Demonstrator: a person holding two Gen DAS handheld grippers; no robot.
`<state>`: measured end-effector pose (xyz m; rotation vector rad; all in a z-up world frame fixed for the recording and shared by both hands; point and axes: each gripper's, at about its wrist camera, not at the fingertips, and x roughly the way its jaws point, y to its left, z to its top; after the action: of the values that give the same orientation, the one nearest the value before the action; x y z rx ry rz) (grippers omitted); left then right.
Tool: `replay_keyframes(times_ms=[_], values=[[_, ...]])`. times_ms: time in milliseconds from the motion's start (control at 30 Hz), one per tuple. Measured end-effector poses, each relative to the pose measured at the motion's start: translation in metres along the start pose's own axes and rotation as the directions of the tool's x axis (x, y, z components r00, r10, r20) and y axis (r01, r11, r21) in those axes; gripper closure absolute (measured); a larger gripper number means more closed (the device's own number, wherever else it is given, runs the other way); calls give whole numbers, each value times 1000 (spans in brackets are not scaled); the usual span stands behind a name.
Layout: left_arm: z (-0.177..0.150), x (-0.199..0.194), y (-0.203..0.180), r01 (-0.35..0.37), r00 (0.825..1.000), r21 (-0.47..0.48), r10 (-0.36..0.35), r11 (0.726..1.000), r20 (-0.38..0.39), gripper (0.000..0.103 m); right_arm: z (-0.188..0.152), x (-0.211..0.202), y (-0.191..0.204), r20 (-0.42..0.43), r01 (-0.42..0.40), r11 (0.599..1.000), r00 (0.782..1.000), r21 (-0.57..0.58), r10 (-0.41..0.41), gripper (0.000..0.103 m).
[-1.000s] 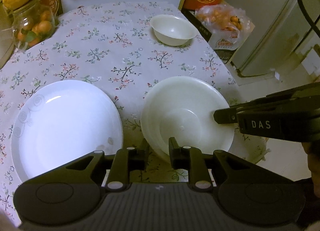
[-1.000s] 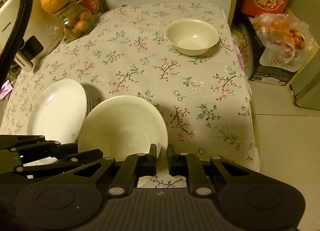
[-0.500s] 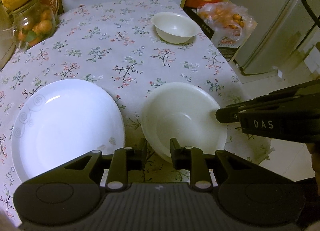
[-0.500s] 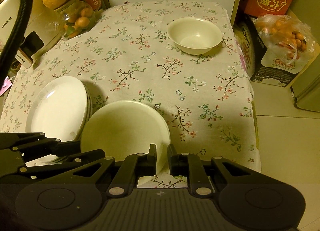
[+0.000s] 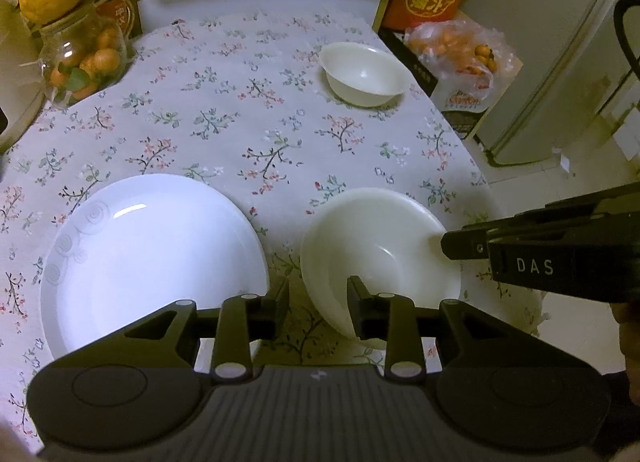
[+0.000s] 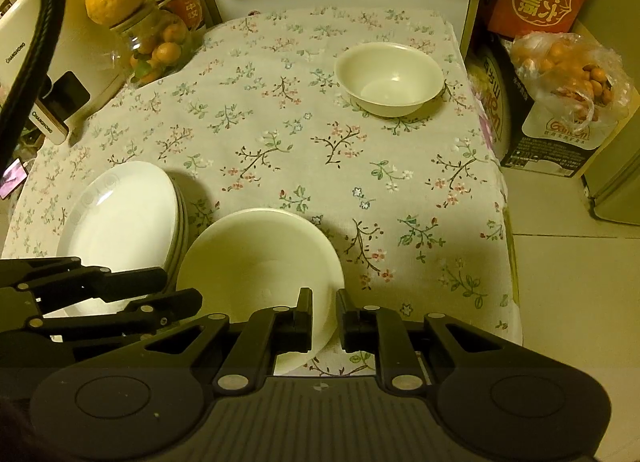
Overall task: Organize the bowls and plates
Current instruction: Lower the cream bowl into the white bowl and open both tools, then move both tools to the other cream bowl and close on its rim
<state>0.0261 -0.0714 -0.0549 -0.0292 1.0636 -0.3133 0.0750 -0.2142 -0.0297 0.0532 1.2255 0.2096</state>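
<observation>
Large bowl [image 6: 260, 262] near bench [image 6: 340, 166] front edge — rim pinched between right gripper [image 6: 323, 316] fingers. Left gripper [image 5: 318, 302] fingers spread, straddling same bowl's rim beside plates [image 5: 152, 254]. Small bowl [image 5: 364, 72] at far right corner.

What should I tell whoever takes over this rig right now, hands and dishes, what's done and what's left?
Right gripper: jaws straddle the near rim of the big white bowl and look clamped on it.
Left gripper: jaws straddle the same bowl's rim on the other side, with a gap that looks open.
Plate stack: at the table's near left, beside the big bowl.
Small bowl: alone at the far right of the floral tablecloth.
Done: plates look stacked.
Left: bowls not yet together; probably carry the big bowl to the small one or the reverse, and nest them.
</observation>
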Motion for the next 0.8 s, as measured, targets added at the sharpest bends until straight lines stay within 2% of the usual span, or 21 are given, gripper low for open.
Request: replay_keyframes(times_ms=[300, 467, 800], values=[[11, -1, 0, -29, 999, -4, 29, 1000, 35, 67, 6, -4, -3, 28, 5, 1000, 1000, 19, -6, 81], [21, 2, 1, -38, 998, -22, 39, 999, 44, 65, 11, -6, -7, 42, 9, 999, 999, 43, -11, 73], [40, 13, -6, -41, 998, -25, 42, 999, 51, 55, 23, -6, -17, 56, 15, 997, 998, 70, -19, 69]])
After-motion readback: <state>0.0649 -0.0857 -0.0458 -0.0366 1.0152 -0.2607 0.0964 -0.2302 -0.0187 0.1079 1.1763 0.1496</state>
